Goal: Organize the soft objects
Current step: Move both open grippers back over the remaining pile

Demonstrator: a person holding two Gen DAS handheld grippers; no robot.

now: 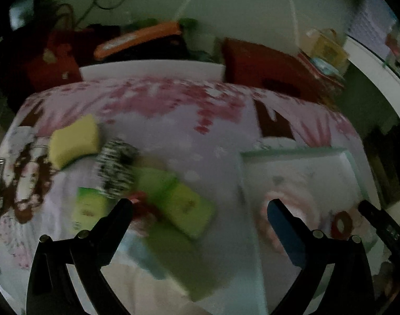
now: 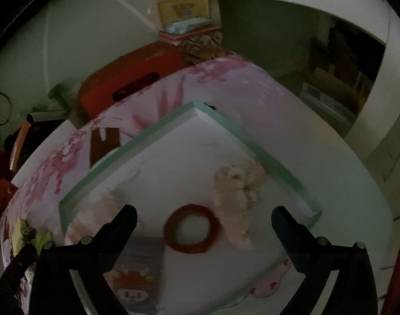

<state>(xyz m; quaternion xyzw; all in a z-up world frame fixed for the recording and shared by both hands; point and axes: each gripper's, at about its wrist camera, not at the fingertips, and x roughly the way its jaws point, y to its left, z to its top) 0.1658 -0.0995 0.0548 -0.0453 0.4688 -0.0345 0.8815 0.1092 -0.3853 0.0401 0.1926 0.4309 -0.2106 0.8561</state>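
The soft things lie in two groups on the table with the pink flower cloth [image 1: 189, 131]. On my left side I see a loose pile: a yellow sponge [image 1: 74, 140], a black-and-white striped fuzzy thing [image 1: 117, 169] touching it, and green sponges [image 1: 185, 206] lying across each other just in front of my left gripper [image 1: 200, 208]. A small red piece [image 1: 140, 203] is between them, too blurred to name. The left gripper is wide apart and holds nothing; it hangs above the pile.

The second group is inside the white tray with the pale green rim [image 2: 129, 141], which stands on the right part of the cloth. In it lie a red ring [image 2: 190, 228] — soft-looking, with the white bottom showing through its hole — and a pale pink plush toy [image 2: 238, 186] just beside it. My right gripper [image 2: 203, 216] is also spread wide and empty, above the ring.

Behind the table stand a red box [image 2: 131, 78] and a yellow bag [image 2: 184, 6] near the wall. The room is dim.
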